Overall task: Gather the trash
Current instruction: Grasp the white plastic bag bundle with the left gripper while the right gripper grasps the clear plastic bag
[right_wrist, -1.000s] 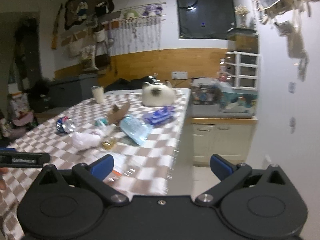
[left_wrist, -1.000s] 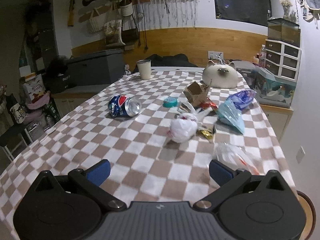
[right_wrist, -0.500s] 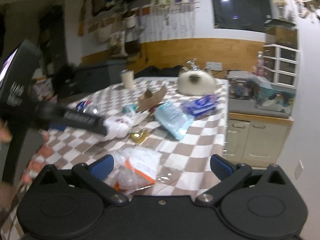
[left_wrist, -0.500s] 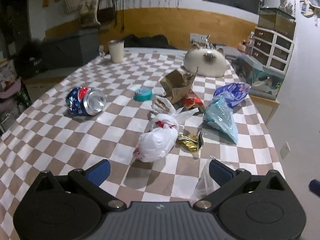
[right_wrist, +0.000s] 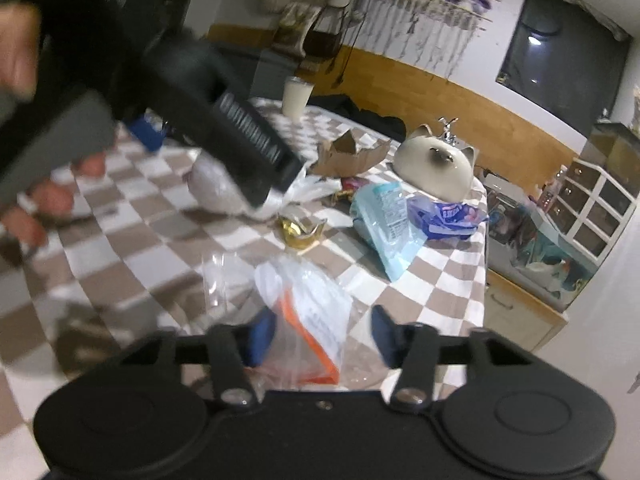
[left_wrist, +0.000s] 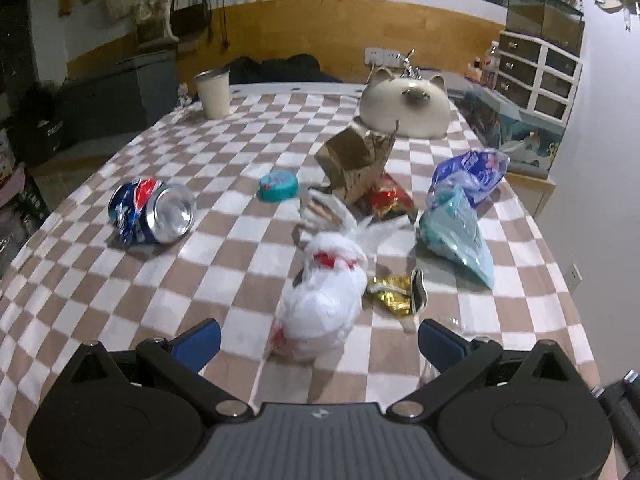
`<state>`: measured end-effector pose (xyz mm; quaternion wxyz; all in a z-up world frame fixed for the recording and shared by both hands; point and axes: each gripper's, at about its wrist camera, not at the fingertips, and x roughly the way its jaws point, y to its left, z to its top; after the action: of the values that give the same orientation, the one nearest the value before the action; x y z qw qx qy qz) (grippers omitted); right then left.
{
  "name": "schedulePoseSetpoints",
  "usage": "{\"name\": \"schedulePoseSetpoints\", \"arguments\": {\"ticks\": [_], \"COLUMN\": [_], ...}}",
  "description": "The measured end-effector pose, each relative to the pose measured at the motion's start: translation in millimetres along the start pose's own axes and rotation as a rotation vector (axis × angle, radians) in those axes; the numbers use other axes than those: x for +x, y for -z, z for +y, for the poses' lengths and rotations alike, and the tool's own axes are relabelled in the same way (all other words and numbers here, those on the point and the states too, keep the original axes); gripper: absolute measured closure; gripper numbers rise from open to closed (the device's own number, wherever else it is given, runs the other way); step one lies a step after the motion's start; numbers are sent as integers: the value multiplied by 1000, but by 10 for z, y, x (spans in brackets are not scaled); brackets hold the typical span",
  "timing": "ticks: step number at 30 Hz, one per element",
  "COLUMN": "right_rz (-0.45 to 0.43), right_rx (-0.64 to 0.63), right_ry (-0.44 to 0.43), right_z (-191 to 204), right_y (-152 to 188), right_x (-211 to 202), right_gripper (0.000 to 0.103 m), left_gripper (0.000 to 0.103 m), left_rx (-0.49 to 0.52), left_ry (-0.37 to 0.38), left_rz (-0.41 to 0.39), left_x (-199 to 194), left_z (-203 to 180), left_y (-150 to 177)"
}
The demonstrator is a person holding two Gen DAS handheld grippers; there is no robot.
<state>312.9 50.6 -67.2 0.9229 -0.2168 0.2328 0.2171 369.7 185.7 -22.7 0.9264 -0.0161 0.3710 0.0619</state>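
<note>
Your right gripper (right_wrist: 322, 334) has narrowed around the clear plastic bag (right_wrist: 308, 308) at the table's (left_wrist: 120, 300) near edge — not yet pinching; your left gripper (left_wrist: 318, 338), spread wide, has closed in on the white bag (left_wrist: 324, 304).

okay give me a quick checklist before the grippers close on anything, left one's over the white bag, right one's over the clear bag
1. Left gripper open: ok, fingers spread wide.
2. White plastic bag between the left fingers: ok, roughly centred.
3. Gold wrapper out of the left grasp: cannot tell, it lies right beside the bag.
4. Right gripper open: ok, narrower gap than the left.
5. Clear plastic bag between the right fingers: ok, though blurred.
6. The two grippers clear of each other: cannot tell, the left one crosses close in the right wrist view.
</note>
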Motion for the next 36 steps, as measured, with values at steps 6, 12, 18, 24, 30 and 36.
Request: {"name": "schedulePoseSetpoints", "arguments": {"ticks": [6,12,18,24,30,36], "right_rz": [-5,-27,-40,-47,-48,-60], "right_rx": [51,95,158,208,250,280], "right_ry": [9,0,-29,-56,-69,-74], "right_z": [-86,-224,-347,-427,-506,-554], "right_y": [72,105,126,157,198,255], "right_x": [-11,-140,-261,-376,-495,-659], "right_gripper": [79,90,92,93,94,95], "left_gripper": [0,11,39,65,68,68], "left_rx": [-2,23,10,-8,-29,-39], "left_ry": [-14,-23,9,-4,23,46], "left_rz": [3,45,83,68,33,-12], "left_x": [133,375,523,505,342,52], "left_z": [-8,-42,-75,-98,-113,-112], "left_y": [-142,-199,-129,-71,56,292]}}
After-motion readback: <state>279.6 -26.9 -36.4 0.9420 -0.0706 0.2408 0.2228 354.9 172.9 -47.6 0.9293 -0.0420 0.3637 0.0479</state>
